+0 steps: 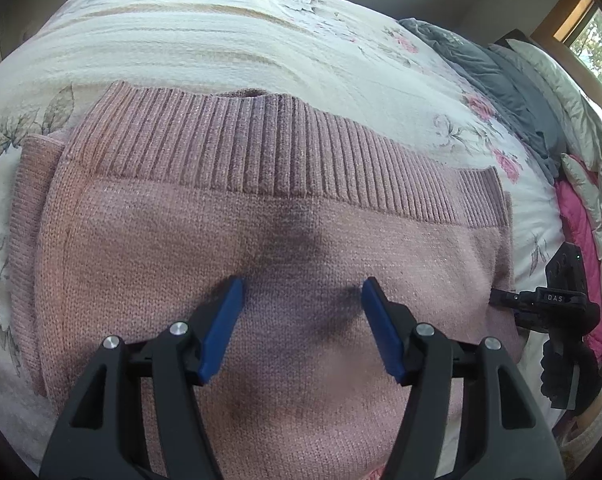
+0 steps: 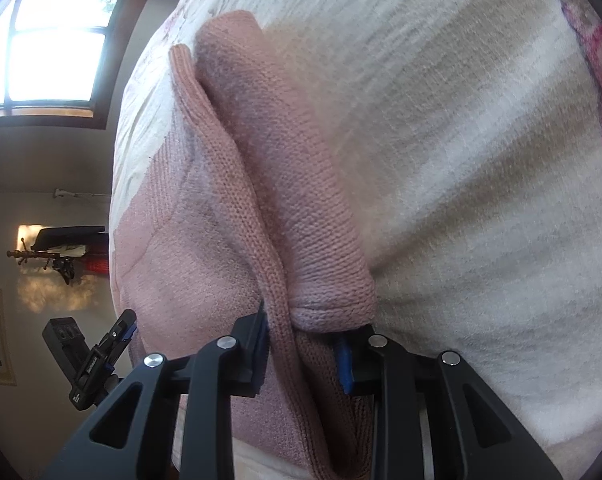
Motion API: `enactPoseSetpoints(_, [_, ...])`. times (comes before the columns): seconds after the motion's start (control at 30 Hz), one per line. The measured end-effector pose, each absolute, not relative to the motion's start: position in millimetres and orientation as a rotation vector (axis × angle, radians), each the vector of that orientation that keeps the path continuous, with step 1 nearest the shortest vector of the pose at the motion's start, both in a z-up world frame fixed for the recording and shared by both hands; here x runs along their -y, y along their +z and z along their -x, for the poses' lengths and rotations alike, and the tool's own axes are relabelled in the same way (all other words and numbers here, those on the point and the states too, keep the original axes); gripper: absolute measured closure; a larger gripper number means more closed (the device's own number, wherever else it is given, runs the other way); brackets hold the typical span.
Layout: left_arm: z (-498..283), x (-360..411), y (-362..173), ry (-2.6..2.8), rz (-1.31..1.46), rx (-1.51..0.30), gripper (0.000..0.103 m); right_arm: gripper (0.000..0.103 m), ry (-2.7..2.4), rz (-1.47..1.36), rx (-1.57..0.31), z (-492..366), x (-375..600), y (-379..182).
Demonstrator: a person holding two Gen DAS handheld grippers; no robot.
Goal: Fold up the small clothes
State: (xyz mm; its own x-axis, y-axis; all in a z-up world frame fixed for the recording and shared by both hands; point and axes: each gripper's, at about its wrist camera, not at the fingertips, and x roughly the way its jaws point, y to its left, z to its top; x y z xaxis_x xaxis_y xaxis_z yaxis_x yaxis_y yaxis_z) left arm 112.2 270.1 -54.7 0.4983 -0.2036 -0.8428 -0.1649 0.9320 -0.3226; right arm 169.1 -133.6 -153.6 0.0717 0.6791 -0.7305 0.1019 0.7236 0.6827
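The dusty-pink knitted sweater (image 1: 261, 216) lies on a bed, on a cream quilted bedspread with pink roses (image 1: 229, 28), one garment in all. Nearest in the left wrist view, the left tool (image 1: 302, 292) hovers just above the flat knit with its two blue pads wide apart and nothing between them; beyond it runs the ribbed band, a sleeve folded across on either side. The same view shows the right tool (image 1: 501, 298) at the sweater's right edge, its tips against the knit. The right wrist view alone shows the grip: the right tool (image 2: 301, 334) has its two fingers nearly together, pinching a bunched fold of the sweater (image 2: 269, 208) at that edge, with a rolled sleeve running away from it. Farther off there, the left tool (image 2: 121, 328) shows at lower left. Beyond lie a grey blanket (image 1: 489, 68) and a window (image 2: 57, 36).
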Motion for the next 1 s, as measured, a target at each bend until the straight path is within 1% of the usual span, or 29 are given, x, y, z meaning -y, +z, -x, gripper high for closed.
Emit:
enactPoseSetpoints(0.07, [-105.1, -274.3, -44.8, -0.021, 0.392, -1.051, 0.042, 0.08, 0.49, -0.682, -1.448, -168.0, 128.0, -141.9])
enactPoseSetpoints(0.23, [-74.8, -297.4, -27.0, -0.015, 0.419, -1.014, 0.041, 0.081, 0.614, -0.639, -1.328, -167.5, 88.0, -74.5])
enactPoseSetpoints(0.33, [-58.6, -317.2, -22.9, 0.006, 0.462, -1.005, 0.041, 0.081, 0.703, -0.576, -1.278, -168.9, 43.2, -36.1])
enactPoseSetpoints(0.47, [-42.2, -338.4, -15.2, 0.023, 0.505, -0.974, 0.041, 0.081, 0.815, -0.434, -1.256, -164.5, -34.8, -4.9])
enactPoseSetpoints(0.6, [-31.6, -355.3, -11.7, 0.027, 0.555, -0.951, 0.041, 0.081, 0.922, -0.348, -1.269, -156.1, -101.0, 0.7])
enactPoseSetpoints(0.73, [-24.9, -372.0, -11.7, 0.033, 0.603, -0.931, 0.041, 0.083, 0.953, -0.215, -1.327, -144.2, -157.7, -10.8])
enactPoseSetpoints(0.8, [-23.2, -377.8, -12.0, 0.032, 0.627, -0.927, 0.041, 0.091, 0.971, -0.178, -1.363, -138.7, -177.0, -22.4])
enactPoseSetpoints(0.83, [-23.0, -379.7, -12.0, 0.03, 0.636, -0.925, 0.041, 0.093, 0.983, -0.179, -1.39, -136.4, -185.2, -29.6])
enactPoseSetpoints(0.93, [-24.2, -380.4, -10.3, 0.027, 0.637, -0.92, 0.041, 0.092, 0.963, -0.092, -1.41, -129.7, -201.9, -44.4])
enactPoseSetpoints(1.0, [-23.5, -379.7, -8.5, 0.02, 0.634, -0.917, 0.041, 0.088, 0.964, -0.071, -1.416, -125.8, -205.7, -48.8])
